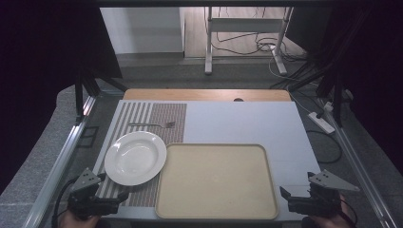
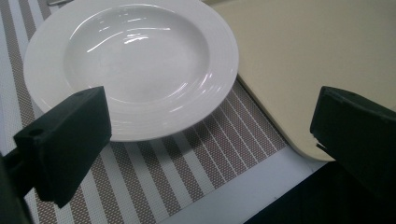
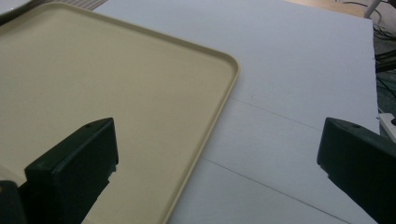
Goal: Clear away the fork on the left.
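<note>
We see a round white ceramic soup plate (image 2: 130, 65) on a striped placemat (image 2: 154, 177), just ahead of our left hand-held gripper (image 2: 210, 140), jaws wide. Glossy, brittle, probably slippery; its broad rim offers the best hold.

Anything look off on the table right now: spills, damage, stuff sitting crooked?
Nothing is spilled or broken. One small oddity: the white plate sits off-centre on the striped placemat, and its rim overlaps the tray edge in the high view; contact is unclear. The fork lies flat behind the plate.
</note>
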Motion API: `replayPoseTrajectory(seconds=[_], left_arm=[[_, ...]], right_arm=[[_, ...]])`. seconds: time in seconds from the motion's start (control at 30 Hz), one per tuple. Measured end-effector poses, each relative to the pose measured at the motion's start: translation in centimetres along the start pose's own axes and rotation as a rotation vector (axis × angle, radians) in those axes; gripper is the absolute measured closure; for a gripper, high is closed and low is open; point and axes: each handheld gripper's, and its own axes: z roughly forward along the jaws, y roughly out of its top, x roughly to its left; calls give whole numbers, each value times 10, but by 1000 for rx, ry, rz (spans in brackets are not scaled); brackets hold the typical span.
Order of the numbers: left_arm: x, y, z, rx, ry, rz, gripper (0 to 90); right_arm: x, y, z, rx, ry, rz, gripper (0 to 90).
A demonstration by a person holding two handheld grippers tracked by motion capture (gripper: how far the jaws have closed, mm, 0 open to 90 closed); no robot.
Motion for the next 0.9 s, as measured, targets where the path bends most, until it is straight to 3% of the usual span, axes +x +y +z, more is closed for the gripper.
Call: replayPoseTrajectory(seconds=[0.3,0.7,0.9], left_arm=[[4,0,0,10,-12,-28,2],[3,1,2,24,-11,-20,4],[0,3,4,45,-13,13,0]], right_arm=[[1,0,0,5,2,-8,0],[1,0,1,8,8,-12,0],[1,1,1,13,8,-16,0]])
